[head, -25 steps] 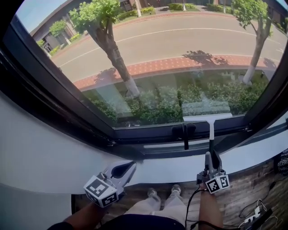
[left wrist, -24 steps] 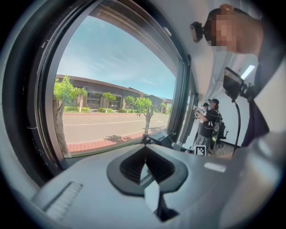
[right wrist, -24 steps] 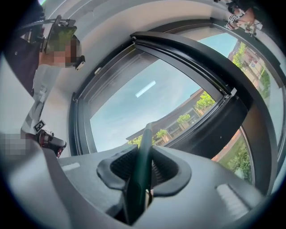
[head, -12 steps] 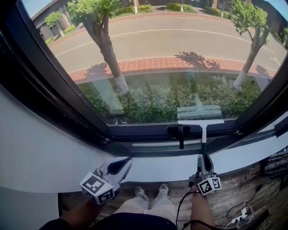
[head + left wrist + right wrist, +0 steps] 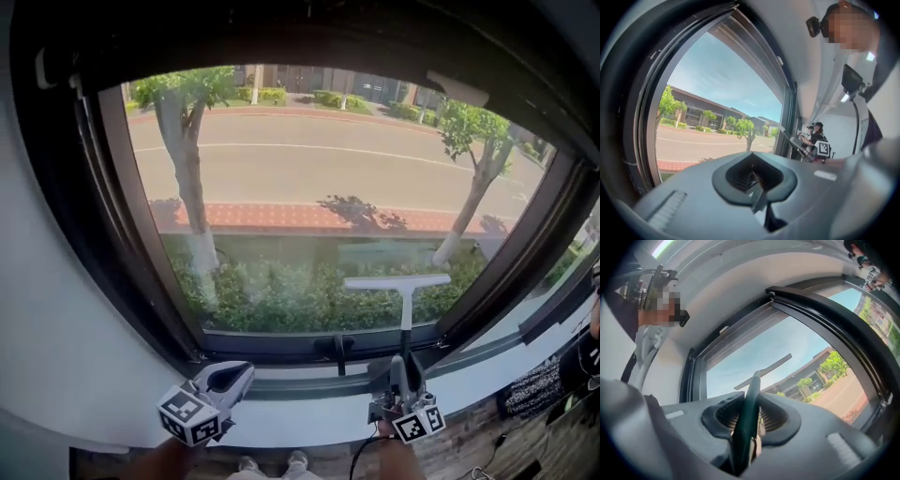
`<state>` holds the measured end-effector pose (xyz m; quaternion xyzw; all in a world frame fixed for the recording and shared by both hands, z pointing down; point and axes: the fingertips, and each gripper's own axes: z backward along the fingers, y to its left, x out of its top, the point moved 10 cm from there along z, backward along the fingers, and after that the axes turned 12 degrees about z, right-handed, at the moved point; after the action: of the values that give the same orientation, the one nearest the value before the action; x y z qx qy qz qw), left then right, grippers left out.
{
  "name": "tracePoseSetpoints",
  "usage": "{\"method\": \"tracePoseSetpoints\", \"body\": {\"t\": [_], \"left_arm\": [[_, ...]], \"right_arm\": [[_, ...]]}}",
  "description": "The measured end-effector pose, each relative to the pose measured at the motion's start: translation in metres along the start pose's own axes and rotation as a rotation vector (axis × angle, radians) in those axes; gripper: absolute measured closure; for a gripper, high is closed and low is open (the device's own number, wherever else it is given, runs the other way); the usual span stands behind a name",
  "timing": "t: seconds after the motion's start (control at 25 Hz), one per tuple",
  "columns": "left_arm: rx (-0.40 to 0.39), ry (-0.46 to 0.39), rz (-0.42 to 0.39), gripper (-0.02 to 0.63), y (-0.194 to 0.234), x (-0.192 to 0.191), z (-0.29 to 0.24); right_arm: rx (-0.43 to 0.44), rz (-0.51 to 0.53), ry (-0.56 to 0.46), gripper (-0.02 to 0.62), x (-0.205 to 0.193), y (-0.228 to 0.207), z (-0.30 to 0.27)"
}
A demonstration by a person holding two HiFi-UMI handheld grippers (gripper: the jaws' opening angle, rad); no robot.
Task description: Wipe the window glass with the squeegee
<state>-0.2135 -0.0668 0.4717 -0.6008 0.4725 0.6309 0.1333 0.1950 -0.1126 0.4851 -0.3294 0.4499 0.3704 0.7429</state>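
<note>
My right gripper (image 5: 401,367) is shut on the dark green handle of the squeegee (image 5: 404,298), whose white blade (image 5: 397,281) lies level against the lower part of the window glass (image 5: 309,187). In the right gripper view the squeegee (image 5: 751,399) runs up from between the jaws to its blade (image 5: 764,371) against the pane. My left gripper (image 5: 225,379) hangs at the lower left below the sill, jaws closed on nothing; in its own view the left gripper (image 5: 754,178) points along the window.
A black window frame (image 5: 112,244) surrounds the glass, with a black latch handle (image 5: 337,352) on the bottom rail. A white sill (image 5: 309,412) runs beneath. Other people (image 5: 813,136) stand far along the wall. Cables lie on the wooden floor (image 5: 525,441) at right.
The head view has tilted up, so more of the window shows. The squeegee blade has risen a little on the glass. The left gripper stays low beside the sill.
</note>
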Motion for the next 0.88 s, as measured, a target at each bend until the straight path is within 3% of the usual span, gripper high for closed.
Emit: {"method": "tracePoseSetpoints", "body": {"t": [0.2,0.44,0.68,0.88], "left_arm": [[-0.007,-0.038,-0.05,0.601,0.015,0.029,-0.002],[-0.038,-0.079,-0.085,0.601,0.009,0.046,0.003],[-0.047,-0.096,-0.087,0.601,0.016,0.059,0.001],[-0.027,-0.103,-0.069,0.601,0.024,0.068,0.003]], "right_arm": [[0.051,0.041,-0.209,0.491,0.066,0.018,-0.068],[0.127,0.12,-0.372,0.491,0.141,0.035,-0.137],[0.18,0.136,-0.499,0.491,0.194,0.049,-0.191],[0.199,0.156,-0.533,0.491,0.221,0.053,-0.221]]}}
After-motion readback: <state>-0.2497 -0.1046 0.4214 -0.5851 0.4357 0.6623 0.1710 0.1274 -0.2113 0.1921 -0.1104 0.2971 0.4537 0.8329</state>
